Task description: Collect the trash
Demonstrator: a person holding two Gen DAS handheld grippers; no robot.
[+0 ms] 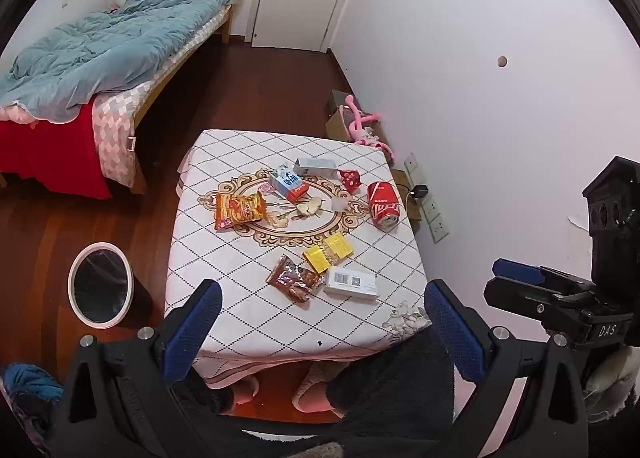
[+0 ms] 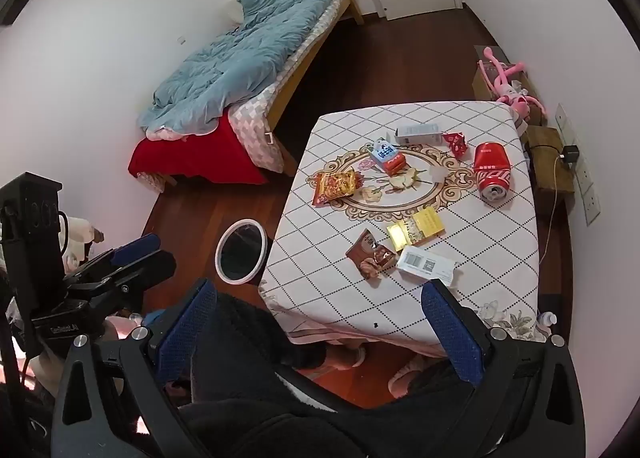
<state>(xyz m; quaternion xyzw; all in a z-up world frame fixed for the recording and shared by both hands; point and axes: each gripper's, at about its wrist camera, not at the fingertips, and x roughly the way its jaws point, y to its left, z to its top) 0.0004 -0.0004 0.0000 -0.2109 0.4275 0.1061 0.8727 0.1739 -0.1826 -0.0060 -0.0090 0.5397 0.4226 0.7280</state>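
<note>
Left gripper [image 1: 322, 332] jaws apart, holding nothing; right gripper [image 2: 320, 332] likewise (both raised over the near table edge). Trash on the table [image 1: 248, 314]: brown wrapper [image 1: 296, 278] touching the white box [image 1: 351, 284], yellow packets [image 1: 328, 253], red can [image 1: 384, 205] on its side, orange bag [image 1: 240, 210]. Bin [image 1: 100, 288] on the floor just left of the table.

Trash scattered over the table [image 1: 248, 322], bin on the floor beside it.

A red can [image 1: 383, 203] lies on its side near the table's right edge; an orange snack bag [image 1: 239, 210] and a milk carton [image 1: 289, 183] sit toward the middle; a brown wrapper [image 1: 295, 278], yellow packet [image 1: 328, 252] and white box [image 1: 351, 284] cluster at the near side. The white-rimmed bin [image 1: 100, 289] stands left of the table.
</note>
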